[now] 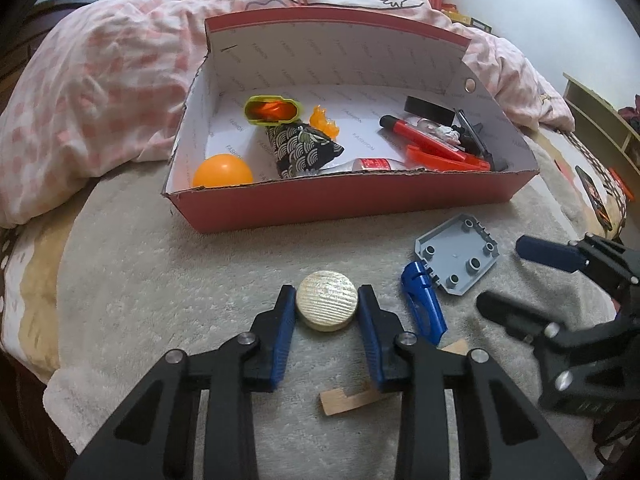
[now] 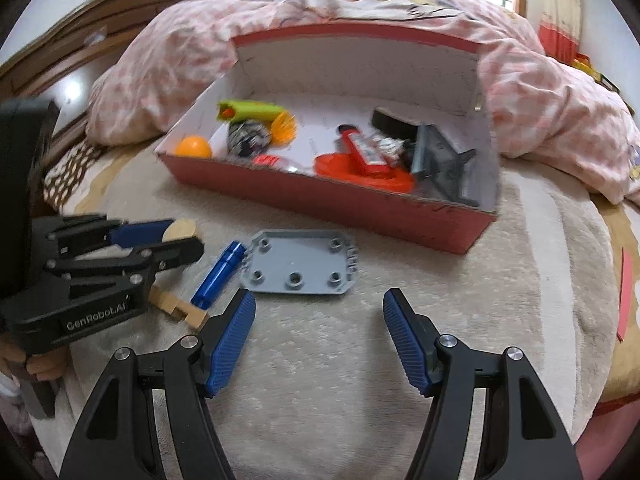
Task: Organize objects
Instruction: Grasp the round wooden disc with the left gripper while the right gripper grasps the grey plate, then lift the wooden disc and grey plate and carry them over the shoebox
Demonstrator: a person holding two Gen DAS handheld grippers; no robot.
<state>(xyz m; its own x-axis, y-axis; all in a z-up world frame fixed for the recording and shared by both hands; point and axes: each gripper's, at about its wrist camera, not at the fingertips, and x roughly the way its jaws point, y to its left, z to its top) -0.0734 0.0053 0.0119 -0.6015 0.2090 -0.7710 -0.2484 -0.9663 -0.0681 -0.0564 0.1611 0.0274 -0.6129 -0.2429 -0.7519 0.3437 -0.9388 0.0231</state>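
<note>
The left hand-held gripper (image 1: pixel 326 300) is closed on the round gold-coloured disc (image 1: pixel 327 306), with one blue pad touching each side of its rim; the disc lies flat on the beige blanket (image 1: pixel 160 280) covering the bed, just short of the red cardboard box (image 1: pixel 344 204). The disc is round and has no long axis, so the grasp direction is not critical. The box lies directly ahead of the left hand-held gripper, with its long axis running across the view and its near wall lower than the raised back flap. The likely next move is a lift and a forward carry over that near wall. The box already contains an orange ball (image 1: pixel 222 171), a green-and-orange toy (image 1: pixel 272 110), a patterned pouch (image 1: pixel 302 148) and a red marker (image 1: pixel 416 134), among other items; free floor shows at the centre. The right hand-held gripper (image 2: pixel 319 322) is released, with its jaws wide apart and nothing between them. The grey studded plate (image 2: pixel 300 268) lies just ahead of it, long axis crosswise, with the blue metal cylinder (image 2: pixel 218 276) beside the plate's left edge. The right hand is the nearer one to both. A notched wooden block (image 1: pixel 352 398) rests on the blanket below the left jaws.
</note>
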